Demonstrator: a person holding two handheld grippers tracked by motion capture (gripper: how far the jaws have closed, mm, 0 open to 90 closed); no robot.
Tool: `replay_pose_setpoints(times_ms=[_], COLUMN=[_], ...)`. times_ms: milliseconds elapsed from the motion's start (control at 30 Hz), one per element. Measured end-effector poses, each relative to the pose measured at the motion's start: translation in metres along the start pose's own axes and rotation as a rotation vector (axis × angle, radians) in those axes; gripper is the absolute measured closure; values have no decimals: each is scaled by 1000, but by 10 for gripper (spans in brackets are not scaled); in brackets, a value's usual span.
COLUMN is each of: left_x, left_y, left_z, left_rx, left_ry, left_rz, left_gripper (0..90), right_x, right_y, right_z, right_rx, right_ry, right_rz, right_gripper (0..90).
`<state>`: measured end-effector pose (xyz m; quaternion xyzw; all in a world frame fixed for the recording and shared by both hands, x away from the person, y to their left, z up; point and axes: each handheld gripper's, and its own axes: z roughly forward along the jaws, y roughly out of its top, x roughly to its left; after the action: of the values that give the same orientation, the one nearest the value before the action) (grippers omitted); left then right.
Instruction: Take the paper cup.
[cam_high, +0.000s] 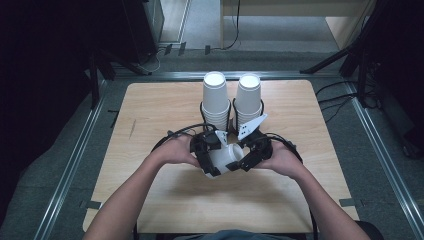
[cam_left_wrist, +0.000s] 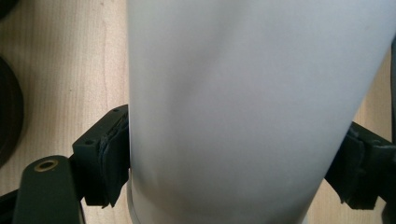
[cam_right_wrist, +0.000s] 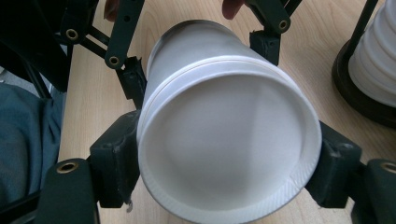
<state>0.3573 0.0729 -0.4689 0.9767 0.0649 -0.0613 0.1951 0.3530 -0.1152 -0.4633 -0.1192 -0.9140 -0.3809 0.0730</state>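
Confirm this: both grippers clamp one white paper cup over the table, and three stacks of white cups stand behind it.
Not quite: two stacks of white paper cups stand behind, as the high view shows. Both the left gripper and right gripper do clamp the white paper cup.

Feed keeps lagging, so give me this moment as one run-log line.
left claw: shut on white cup | right claw: shut on same cup | cup: on its side above table | two cup stacks in holders behind

No legible txt, labels or nos. anywhere.
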Motion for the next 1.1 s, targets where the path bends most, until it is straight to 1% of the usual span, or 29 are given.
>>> replay_pose_setpoints(times_ms=[33, 67, 100, 233, 267, 300, 367, 400, 433, 500, 533, 567, 600, 633, 667, 700, 767, 833, 867, 900, 933, 1000, 1033, 1067, 1100], left_x=[-1, -2, -2, -4, -5, -4, -5, -5, -5, -6, -6, -6, -6, -7, -7, -7, -6, -7, -7, -7, -7, -7, -7, -7, -6], left_y=[-1, -2, -3, -7, -8, -9, -10, -10, -10, -11, -12, -12, -12, -13, -14, -15, -17, -19, -20, -21, -22, -24, -26, -27, -28], left_z=[0, 0, 0, 1, 0, 0, -1, -1, -2, -3, -4, -5, -7, -7, -9, -10, -12, -13, -14, -14, -15, -15, -16, -16, -17], left_rx=[-12, -29, -40, -65, -77, -86, -102, -114, -124, -150, -163, -184, -193, -213, -229, -246, -274, -297, -310, -326, -340, -358, -365, -370, -382], left_ry=[7, 6, 5, -2, 5, -1, 6, 9, 11, 16, 16, 22, 31, 42, 42, 48, 47, 58, 55, 69, 55, 53, 46, 54, 49], left_rz=[4, -5, -3, -7, -8, -14, -19, -31, -35, -52, -47, -53, -55, -66, -76, -82, -84, -97, -102, -108, -116, -124, -127, -128, -136], left_gripper=[139, 137, 135, 129, 127, 123, 93, 80, 49, 0, 0, 0, 0, 0, 0, 0, 0, 0, 0, 0, 0, 0, 0, 0, 0], right_x=[0, 0, 0, 0, 0, -1, -1, -2, -2, -3, -3, -3, -3, -3, -3, -3, -4, -4, -4, -4, -4, -4, -4, -4, -4], right_y=[0, 0, 0, 0, 0, 0, 0, 0, -1, -1, -2, -2, -2, -2, -2, -2, -3, -3, -4, -4, -4, -5, -5, -5, -5], right_z=[0, -1, -1, -1, -1, -1, -3, -3, -4, -5, -6, -6, -7, -8, -8, -9, -11, -12, -13, -15, -16, -18, -20, -22, -23], right_rx=[-5, -4, -4, -1, 1, -3, -12, -14, -20, -18, -17, -20, -21, -25, -34, -37, -46, -51, -52, -57, -61, -74, -81, -89, -96], right_ry=[5, 6, 8, 18, 28, 24, 24, 26, 20, 22, 21, 21, 13, 16, 12, 14, 11, 9, 12, 6, 6, 2, 8, 8, 14], right_rz=[-5, -12, -11, -10, -4, -6, 3, 3, 1, 10, 9, 7, 11, 14, 7, 11, 11, 7, 11, 11, 14, 14, 17, 20, 21], right_gripper=[247, 247, 248, 248, 248, 248, 248, 247, 248, 248, 248, 248, 247, 247, 247, 247, 247, 247, 247, 247, 247, 247, 247, 247, 247])
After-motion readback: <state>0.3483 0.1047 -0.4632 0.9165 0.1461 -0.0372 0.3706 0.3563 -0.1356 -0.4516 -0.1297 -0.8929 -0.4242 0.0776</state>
